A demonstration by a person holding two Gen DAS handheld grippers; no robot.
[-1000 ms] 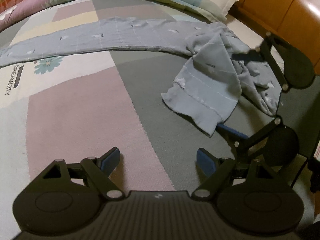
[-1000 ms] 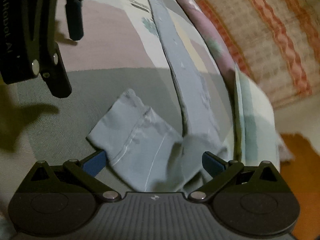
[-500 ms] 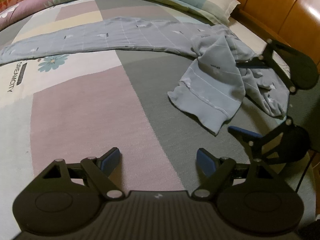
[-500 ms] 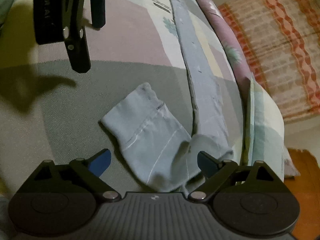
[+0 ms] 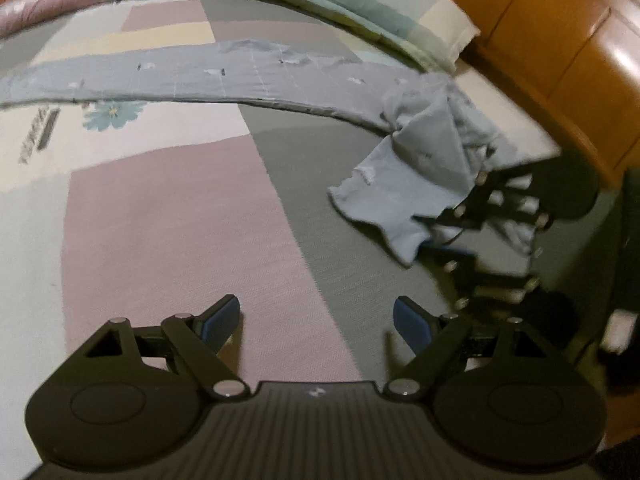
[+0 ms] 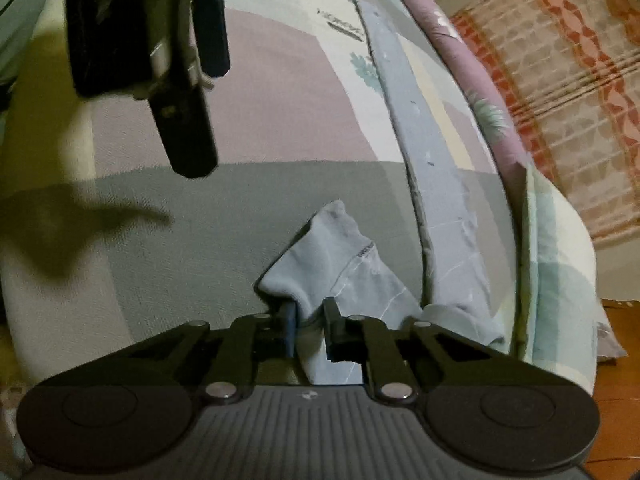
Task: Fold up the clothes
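Trousers (image 5: 248, 76) of pale blue-grey cloth lie on a bed: one leg stretched flat, the other crumpled near the pillow (image 5: 360, 4). The right gripper (image 6: 310, 332) has its jaws closed on the crumpled leg's hem (image 6: 320, 248). The left gripper (image 5: 316, 320) hovers over bare bedspread (image 5: 180, 220), jaws apart. Pulling by this small pinch could slip the cloth free or drag the straight leg askew. Patchwork bedspread in mauve, grey and cream; wooden headboard (image 5: 560, 48) behind.
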